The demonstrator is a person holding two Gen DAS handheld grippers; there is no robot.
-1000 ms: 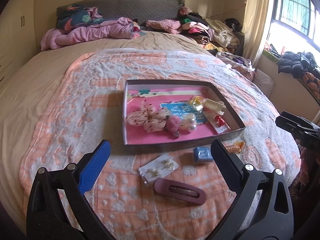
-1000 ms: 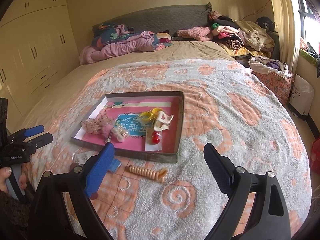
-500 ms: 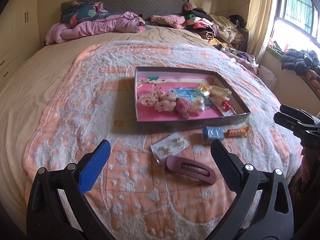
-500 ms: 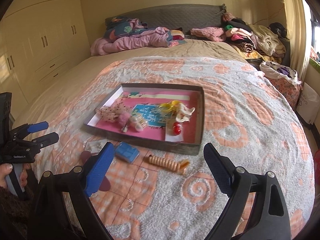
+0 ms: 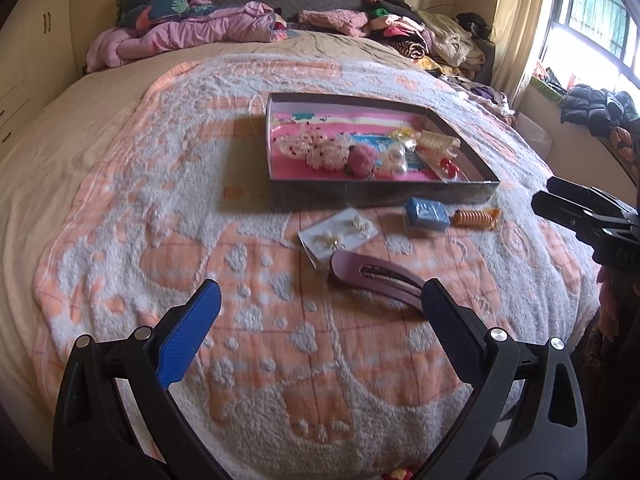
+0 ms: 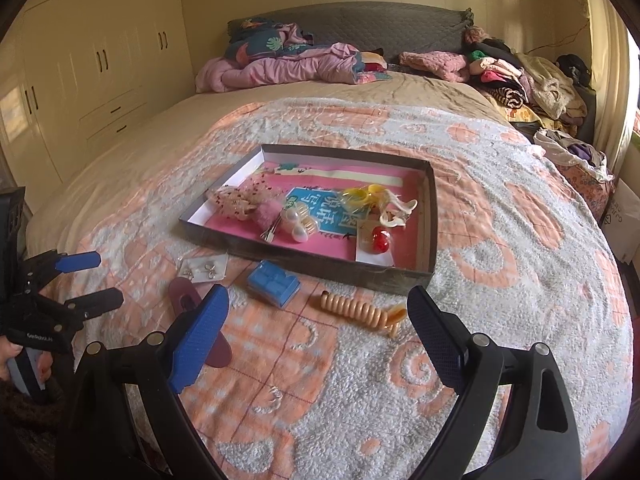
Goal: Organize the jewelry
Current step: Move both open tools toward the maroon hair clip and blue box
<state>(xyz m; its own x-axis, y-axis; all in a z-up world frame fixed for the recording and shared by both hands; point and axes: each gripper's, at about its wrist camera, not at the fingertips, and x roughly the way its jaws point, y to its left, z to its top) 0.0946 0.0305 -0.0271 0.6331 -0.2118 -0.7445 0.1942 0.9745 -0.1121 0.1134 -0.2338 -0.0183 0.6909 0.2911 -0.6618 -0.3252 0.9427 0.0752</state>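
Observation:
A shallow dark tray (image 5: 384, 194) (image 6: 304, 258) with a pink floor lies on the bed and holds several hair clips and ornaments. In front of it lie an earring card (image 5: 340, 234) (image 6: 204, 270), a mauve hair clip (image 5: 376, 276) (image 6: 188, 298), a blue box (image 5: 426, 214) (image 6: 274, 282) and an orange spiral hair tie (image 5: 476, 218) (image 6: 356, 310). My left gripper (image 5: 320, 308) is open and empty, just short of the mauve clip. My right gripper (image 6: 318, 320) is open and empty, low over the blanket near the spiral tie.
The bed carries an orange and white patterned blanket (image 5: 200, 200). Pink bedding (image 6: 280, 70) and piled clothes (image 6: 520, 76) lie at the headboard. Wardrobe doors (image 6: 92, 76) stand on the left, a window (image 5: 592, 12) on the right.
Both grippers have come down and closer to the loose items in front of the tray. Both stay open and empty. Nothing on the bed has moved.

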